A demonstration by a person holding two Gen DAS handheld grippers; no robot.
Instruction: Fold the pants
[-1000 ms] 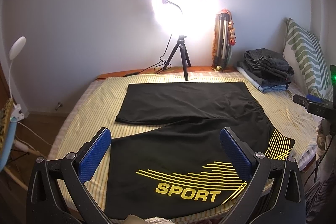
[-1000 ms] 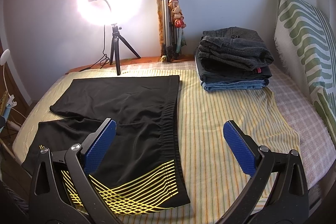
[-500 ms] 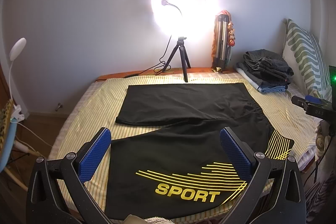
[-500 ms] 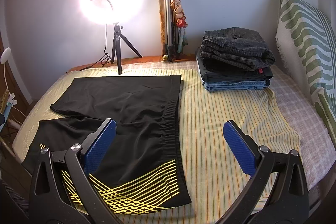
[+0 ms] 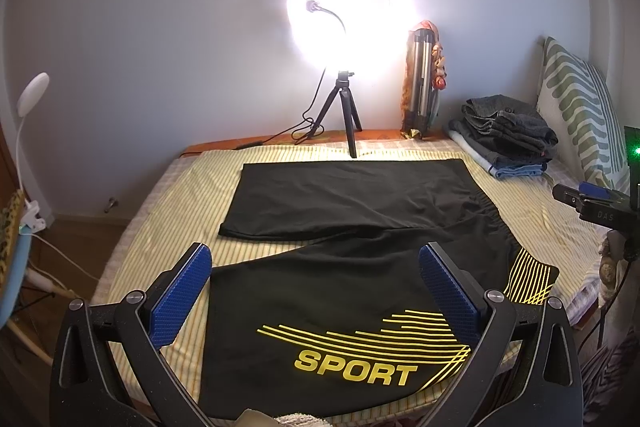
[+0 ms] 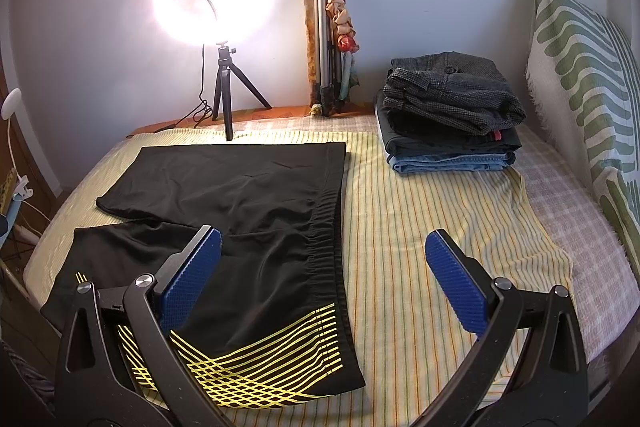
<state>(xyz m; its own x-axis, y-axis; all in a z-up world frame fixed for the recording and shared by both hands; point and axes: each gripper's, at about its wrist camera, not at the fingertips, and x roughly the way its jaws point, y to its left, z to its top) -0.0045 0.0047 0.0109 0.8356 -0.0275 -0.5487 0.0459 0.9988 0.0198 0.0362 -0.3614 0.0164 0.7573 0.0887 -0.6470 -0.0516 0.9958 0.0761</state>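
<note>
The black pants [image 5: 360, 227] are lying flat on the striped bed [image 5: 168, 211], both legs spread apart, the waistband [image 6: 328, 227] running along their right side. The left gripper [image 5: 316, 287] is hovering above the near leg, over the yellow "SPORT" print [image 5: 356, 371], its blue pads [image 5: 180, 295] spread wide and gripping nothing. The right gripper [image 6: 324, 279] is hanging near the waistband, fingers [image 6: 456, 287] likewise wide apart and empty. A stack of folded clothes [image 6: 448, 115] is sitting beside a striped pillow [image 6: 588, 75]. A ring light [image 5: 348, 7] is glaring at the far edge.
</note>
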